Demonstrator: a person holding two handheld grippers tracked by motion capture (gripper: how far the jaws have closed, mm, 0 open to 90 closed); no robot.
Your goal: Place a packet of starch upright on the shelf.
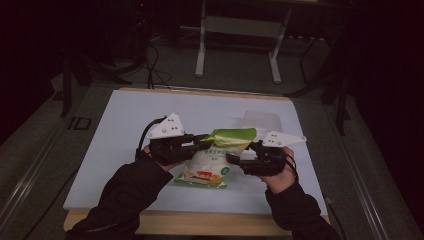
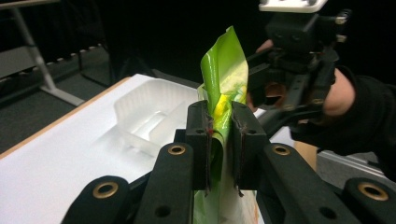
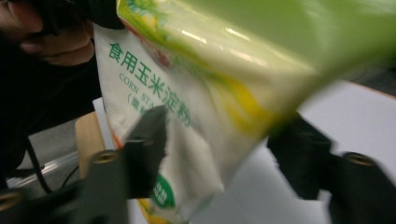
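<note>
Left gripper (image 2: 219, 140) has its jaws clamped tight on the green top edge of the corn starch bag (image 1: 212, 157), you can see the film pinched flat between the two black pads in the left gripper view, with the green flap sticking up above them. Right gripper (image 3: 224, 154) is a different story: its jaws sit either side of the bag's white lower part with the bag between them, but there's a visible gap on the right-hand side, so they're apart and not pressing on it. That view is pretty blurry though. From the high view the bag hangs between the two grippers over the near half of the table, top end lifted and bottom end looking like it's down near the surface; can't tell if it actually touches. Surface-wise it's a white board (image 1: 125, 150) lying on a wooden tabletop (image 1: 200, 222), whose pale wood edge shows along the near side. A clear plastic tray (image 1: 260, 120) sits on the board further back, well behind the bag. Room is dark, greyish floor around the table, a pale metal frame stand (image 1: 237, 30) behind it and some black cables (image 1: 155, 67) trailing on the floor at the back left. Both of the person's sleeves are black.
</note>
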